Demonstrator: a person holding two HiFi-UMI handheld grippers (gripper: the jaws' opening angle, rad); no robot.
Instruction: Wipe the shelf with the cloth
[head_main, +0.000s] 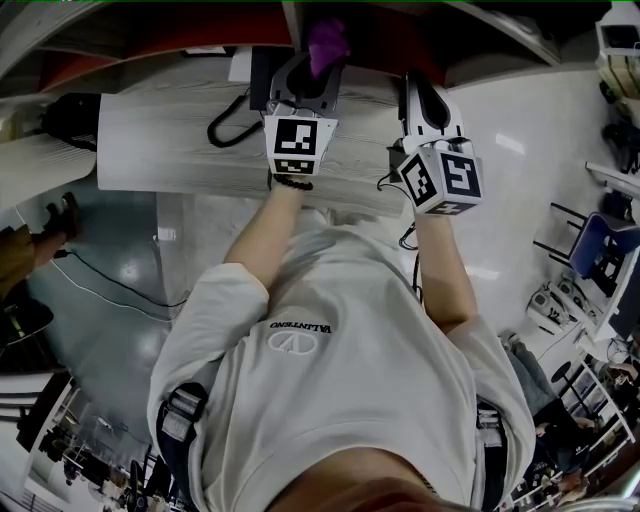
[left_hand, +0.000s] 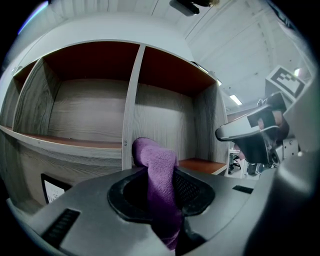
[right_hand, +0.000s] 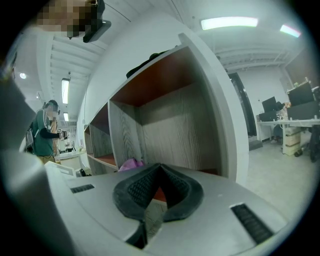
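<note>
A purple cloth (left_hand: 159, 182) is clamped between the jaws of my left gripper (left_hand: 160, 172), its top end sticking up past the pads. In the head view that gripper (head_main: 318, 72) points the cloth (head_main: 327, 38) at the front edge of the shelf unit (head_main: 200, 135). The grey wood-grain shelf (left_hand: 90, 112) has reddish-brown boards and an upright divider (left_hand: 131, 105) just behind the cloth. My right gripper (head_main: 424, 92) is held beside it on the right. Its jaws (right_hand: 159, 172) meet at the tips with nothing between them, facing the end compartment (right_hand: 175, 125). The cloth (right_hand: 130, 164) peeks out at their left.
A black cable (head_main: 230, 125) and a white label (head_main: 240, 65) lie on the shelf unit's top. A person (right_hand: 45, 132) stands far off to the left. Desks and chairs (head_main: 600, 250) stand on the pale floor at the right.
</note>
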